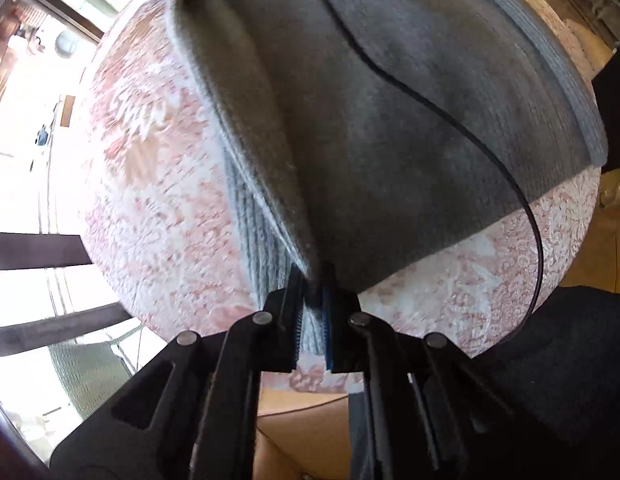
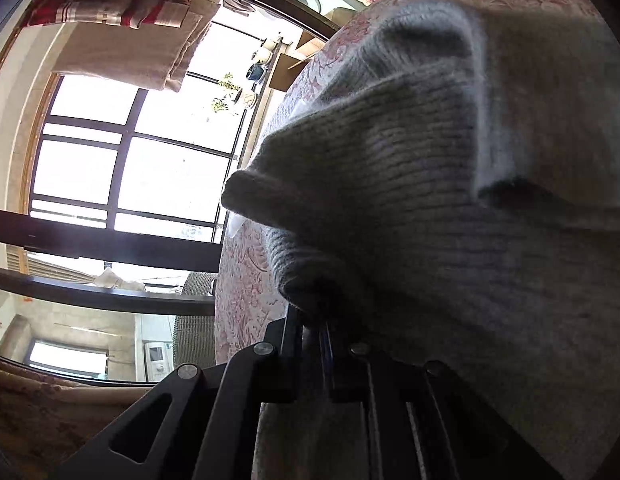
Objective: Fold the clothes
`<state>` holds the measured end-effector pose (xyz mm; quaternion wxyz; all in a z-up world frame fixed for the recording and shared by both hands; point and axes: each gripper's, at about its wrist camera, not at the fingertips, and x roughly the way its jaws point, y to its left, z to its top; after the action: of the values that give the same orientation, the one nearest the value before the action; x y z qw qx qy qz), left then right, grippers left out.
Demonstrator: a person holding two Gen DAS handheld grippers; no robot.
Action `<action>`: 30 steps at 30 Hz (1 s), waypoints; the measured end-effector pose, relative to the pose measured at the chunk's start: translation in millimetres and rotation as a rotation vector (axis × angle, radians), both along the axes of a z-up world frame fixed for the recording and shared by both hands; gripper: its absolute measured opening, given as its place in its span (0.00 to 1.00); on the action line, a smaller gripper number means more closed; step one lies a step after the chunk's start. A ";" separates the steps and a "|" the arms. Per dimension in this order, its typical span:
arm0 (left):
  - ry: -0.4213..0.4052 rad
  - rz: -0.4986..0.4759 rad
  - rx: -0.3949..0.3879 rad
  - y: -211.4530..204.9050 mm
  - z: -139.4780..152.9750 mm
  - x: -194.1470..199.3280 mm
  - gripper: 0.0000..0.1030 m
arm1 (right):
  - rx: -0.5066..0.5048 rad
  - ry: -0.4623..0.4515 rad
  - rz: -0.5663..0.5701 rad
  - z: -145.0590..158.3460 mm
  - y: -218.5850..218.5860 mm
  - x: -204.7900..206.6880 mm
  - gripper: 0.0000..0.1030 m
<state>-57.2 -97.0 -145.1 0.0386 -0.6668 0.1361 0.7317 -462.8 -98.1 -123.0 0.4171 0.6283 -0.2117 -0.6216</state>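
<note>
Hand-held gripper point(image 1: 313, 300) apparently pinching sweater point(image 1: 389, 120)

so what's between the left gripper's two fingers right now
A pinched fold of the grey knit sweater, ribbed edge showing between the left gripper fingers, seen in the left wrist view.

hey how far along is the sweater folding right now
Mid-fold. Done: the grey knitted sweater is spread on the pink-and-white patterned tablecloth. In hand: the left gripper pinches its ribbed edge, and the right gripper pinches another bunched part. Left: laying the lifted fabric over and flattening it; no tidy folded stack shows.
</note>
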 end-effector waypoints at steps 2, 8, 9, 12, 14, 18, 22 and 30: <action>0.008 0.102 -0.040 -29.2 9.7 2.5 0.09 | -0.018 -0.008 0.016 -2.4 -15.9 -3.7 0.07; 0.121 0.035 -0.401 -26.7 8.1 5.7 0.07 | -0.248 -0.056 -0.067 6.0 -31.3 -4.2 0.07; 0.116 -0.046 -0.444 -11.5 -2.0 9.8 0.07 | -0.255 -0.075 -0.109 -0.9 -21.2 -4.0 0.07; 0.080 -0.107 -0.310 13.0 -13.0 18.6 0.07 | -0.209 -0.131 -0.181 -24.3 12.1 -2.3 0.07; 0.084 0.014 -0.084 4.0 1.2 15.6 0.09 | -0.187 -0.113 -0.156 -22.8 18.5 0.9 0.07; 0.200 0.456 0.396 -78.8 26.8 5.1 0.79 | -0.143 -0.088 -0.116 -18.5 18.4 2.7 0.07; 0.232 0.628 0.684 -139.2 0.0 15.2 0.82 | -0.091 -0.078 -0.087 -20.8 21.4 8.5 0.07; 0.106 0.680 0.932 -152.3 -33.9 21.5 0.65 | -0.018 -0.072 -0.053 -20.9 16.3 3.5 0.13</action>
<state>-35.7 -249.3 -179.0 0.0841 -0.5482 -0.4206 0.7180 -459.2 -81.9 -143.8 0.3982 0.6408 -0.2486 -0.6075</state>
